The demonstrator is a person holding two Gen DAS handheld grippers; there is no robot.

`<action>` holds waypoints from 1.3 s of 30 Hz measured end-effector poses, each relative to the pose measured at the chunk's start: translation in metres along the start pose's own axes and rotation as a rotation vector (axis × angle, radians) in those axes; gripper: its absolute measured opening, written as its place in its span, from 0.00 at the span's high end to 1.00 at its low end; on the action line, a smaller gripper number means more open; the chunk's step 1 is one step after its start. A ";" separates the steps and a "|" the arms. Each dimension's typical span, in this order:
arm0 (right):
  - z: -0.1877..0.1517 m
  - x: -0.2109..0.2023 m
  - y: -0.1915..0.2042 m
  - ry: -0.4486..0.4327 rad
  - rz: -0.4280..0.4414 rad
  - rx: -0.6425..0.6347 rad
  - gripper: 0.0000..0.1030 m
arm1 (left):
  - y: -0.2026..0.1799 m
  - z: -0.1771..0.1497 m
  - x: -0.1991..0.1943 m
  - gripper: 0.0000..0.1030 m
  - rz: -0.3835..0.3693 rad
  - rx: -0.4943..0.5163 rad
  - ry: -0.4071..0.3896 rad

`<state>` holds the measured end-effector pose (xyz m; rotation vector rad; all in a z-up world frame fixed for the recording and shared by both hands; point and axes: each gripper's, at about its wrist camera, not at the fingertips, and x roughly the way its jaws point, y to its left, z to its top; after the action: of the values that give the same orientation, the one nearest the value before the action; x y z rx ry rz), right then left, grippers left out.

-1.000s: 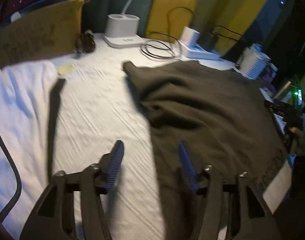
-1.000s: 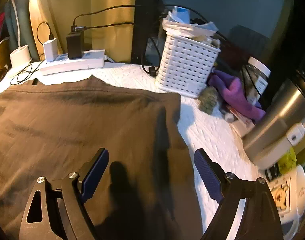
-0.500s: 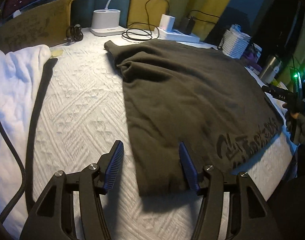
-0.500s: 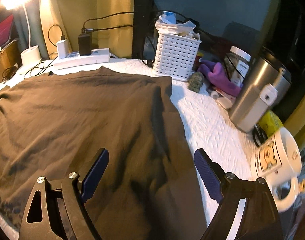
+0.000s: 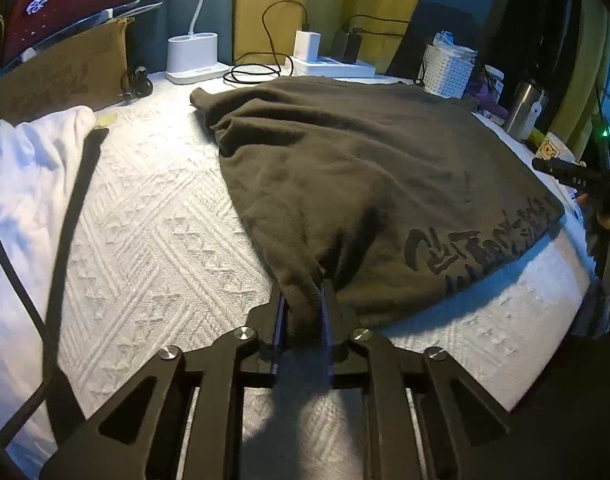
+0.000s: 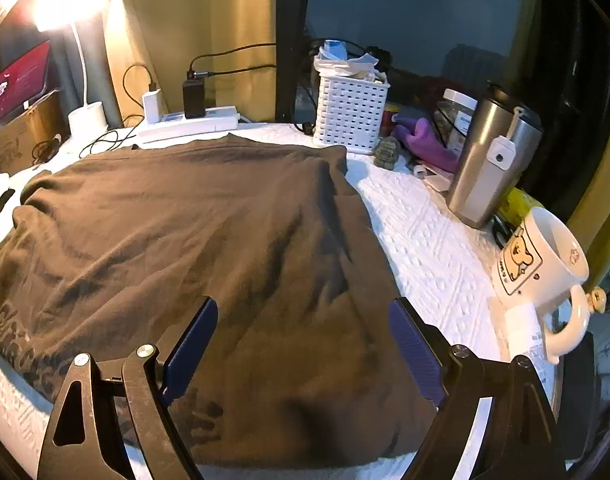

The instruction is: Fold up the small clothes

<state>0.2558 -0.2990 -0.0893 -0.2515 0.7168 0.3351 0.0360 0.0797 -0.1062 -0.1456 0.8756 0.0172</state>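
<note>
- The left gripper [image 5: 302, 312] was wide apart a second ago, with nothing in it. Its jaws have just been closing, and now they pinch the near corner of the dark shirt [image 5: 369, 168], bunching the cloth up between them.
- The shirt lies spread out on the white bumpy cover [image 5: 145, 240], the same as before. Black writing [image 5: 477, 240] runs along its near edge.
- The right gripper [image 6: 303, 344] is as far apart as it was, and it holds nothing. It hangs over the shirt's near right part. It has pulled back, so the white mug [image 6: 545, 272] and the steel cup [image 6: 489, 164] show more fully now.
- The writing on the shirt is too dark and bent to read.
- The shirt's near corner is hidden inside the left jaws.
- In the right wrist view, the gripper's own arms cover the shirt's near edge.
- The lamp [image 6: 69, 8] is so bright that its top is just a glow.
- The things in the white basket [image 6: 351, 112] are hard to make out.
</note>
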 end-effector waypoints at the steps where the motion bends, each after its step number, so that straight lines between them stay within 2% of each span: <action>1: -0.001 -0.001 -0.001 0.000 0.001 0.006 0.14 | -0.003 0.000 -0.004 0.89 0.003 0.012 -0.006; 4: -0.005 -0.001 -0.003 0.004 -0.007 0.006 0.14 | -0.005 -0.001 -0.015 0.91 0.008 0.026 -0.010; 11: -0.025 0.001 0.002 0.032 -0.014 -0.006 0.14 | -0.004 -0.015 -0.017 0.93 0.022 0.001 0.074; 16: -0.043 0.006 0.000 0.076 -0.009 -0.001 0.14 | -0.003 -0.020 -0.024 0.93 0.029 -0.012 0.086; 19: -0.047 0.003 -0.004 0.073 -0.018 0.009 0.14 | -0.001 -0.020 -0.026 0.93 0.012 -0.006 0.113; 23: -0.048 -0.001 -0.010 0.060 -0.029 0.034 0.14 | 0.001 -0.009 -0.037 0.92 -0.013 -0.006 0.102; 25: -0.045 -0.005 -0.014 0.043 -0.035 0.041 0.14 | 0.005 -0.004 -0.037 0.87 0.007 0.001 0.108; 27: -0.042 -0.007 -0.017 0.031 -0.038 0.045 0.14 | 0.008 0.002 -0.035 0.71 0.055 0.026 0.110; 28: -0.040 -0.008 -0.018 0.023 -0.038 0.045 0.14 | 0.011 0.005 -0.034 0.68 0.067 0.034 0.112; 35: -0.017 -0.003 -0.019 0.006 -0.031 0.025 0.14 | 0.035 0.041 -0.028 0.65 0.144 0.039 0.083; 39: 0.000 0.006 -0.017 -0.003 -0.013 0.023 0.14 | 0.048 0.064 -0.018 0.62 0.145 0.009 0.043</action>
<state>0.2665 -0.3128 -0.0916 -0.2335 0.7154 0.3141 0.0697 0.1364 -0.0572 -0.0740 0.9279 0.1457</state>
